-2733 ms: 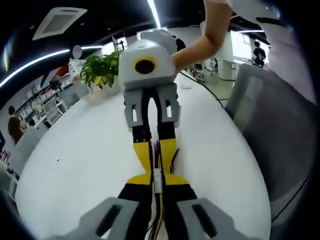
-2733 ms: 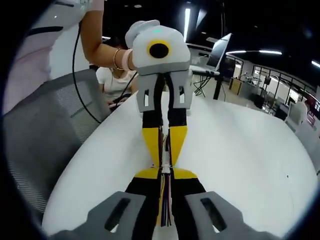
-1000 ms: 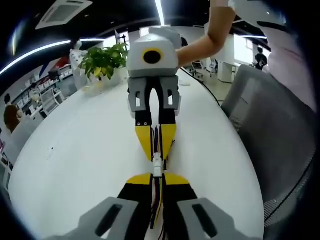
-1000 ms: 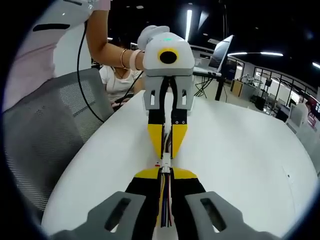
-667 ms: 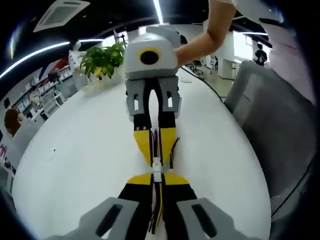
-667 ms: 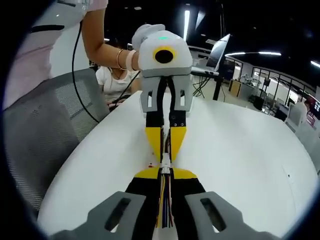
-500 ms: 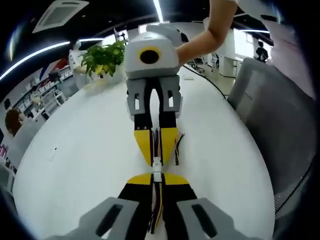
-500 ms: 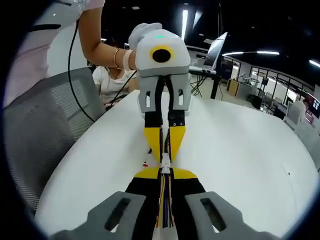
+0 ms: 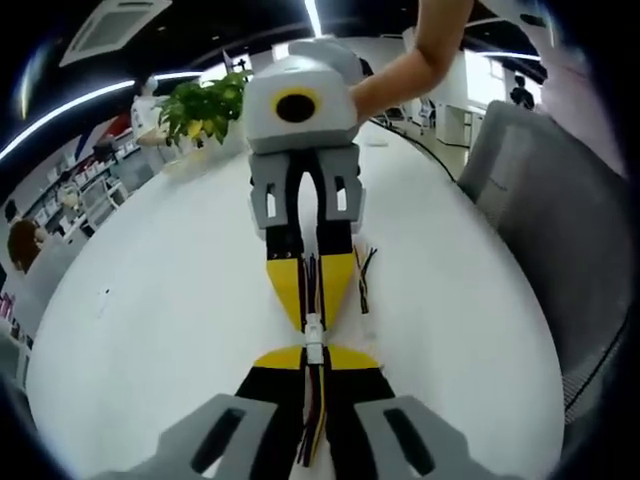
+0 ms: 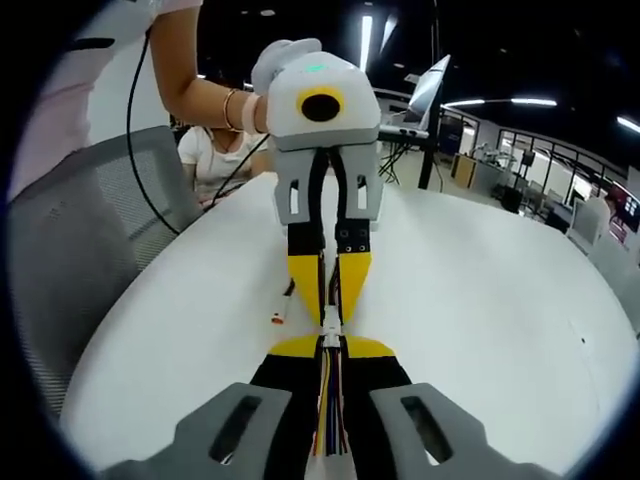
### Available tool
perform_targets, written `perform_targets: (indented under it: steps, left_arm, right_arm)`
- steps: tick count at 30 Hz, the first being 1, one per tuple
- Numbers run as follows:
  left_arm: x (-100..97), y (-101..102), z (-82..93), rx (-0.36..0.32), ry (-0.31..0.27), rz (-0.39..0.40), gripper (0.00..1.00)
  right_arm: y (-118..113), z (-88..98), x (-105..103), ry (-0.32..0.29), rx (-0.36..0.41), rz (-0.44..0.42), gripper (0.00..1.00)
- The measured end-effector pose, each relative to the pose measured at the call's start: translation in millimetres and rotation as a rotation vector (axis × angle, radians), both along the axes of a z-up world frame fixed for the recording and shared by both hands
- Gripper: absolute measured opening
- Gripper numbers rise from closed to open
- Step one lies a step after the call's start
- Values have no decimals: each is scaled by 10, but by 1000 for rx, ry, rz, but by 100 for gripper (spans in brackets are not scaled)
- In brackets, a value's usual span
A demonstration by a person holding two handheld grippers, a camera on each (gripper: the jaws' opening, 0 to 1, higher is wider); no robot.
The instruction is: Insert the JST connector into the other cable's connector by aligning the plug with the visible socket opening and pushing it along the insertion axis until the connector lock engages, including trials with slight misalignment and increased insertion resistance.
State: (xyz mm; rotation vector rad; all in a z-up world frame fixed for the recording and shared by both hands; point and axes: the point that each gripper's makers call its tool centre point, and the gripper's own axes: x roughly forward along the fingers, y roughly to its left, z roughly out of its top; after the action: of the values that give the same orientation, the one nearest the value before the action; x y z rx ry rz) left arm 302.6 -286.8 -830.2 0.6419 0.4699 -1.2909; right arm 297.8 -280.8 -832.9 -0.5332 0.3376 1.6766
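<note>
Both grippers face each other tip to tip above the white table (image 9: 150, 300). In the left gripper view my left gripper (image 9: 315, 352) is shut on a bundle of coloured wires (image 9: 312, 425). The small white JST connector (image 9: 315, 334) sits just past its yellow tips, meeting the yellow tips of my right gripper (image 9: 312, 308). From the right gripper view, my right gripper (image 10: 330, 345) is shut on its own wire bundle (image 10: 328, 400). There the white connector (image 10: 329, 325) touches the left gripper (image 10: 329, 303). The two halves are in line and touching; whether the lock has caught I cannot tell.
A loose cable (image 9: 362, 280) with a small plug lies on the table beside the grippers, also visible as a loose cable (image 10: 280, 312). A potted plant (image 9: 205, 105) stands at the far edge. A grey mesh chair (image 9: 545, 230) borders the table. A laptop (image 10: 425, 95) stands further back.
Both grippers stay shut and tip to tip on the connector. The views have drifted over the table, bringing the loose cable into sight beside the jaws.
</note>
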Motion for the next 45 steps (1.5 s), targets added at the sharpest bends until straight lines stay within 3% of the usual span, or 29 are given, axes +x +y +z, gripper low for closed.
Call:
perform_targets:
  steps: [23,34,45]
  left_arm:
    - [12,21,-147,12,20,10,0]
    - [-9,36,-145,15,25,25,0]
    - [-43,75,-117,20,17,43,11]
  right_arm:
    - [34,-160,8,14,-15,-14,4]
    - [-21,-173,18,57,-19,-54,7]
    - [-81,-157,9,71,-23,-82,14]
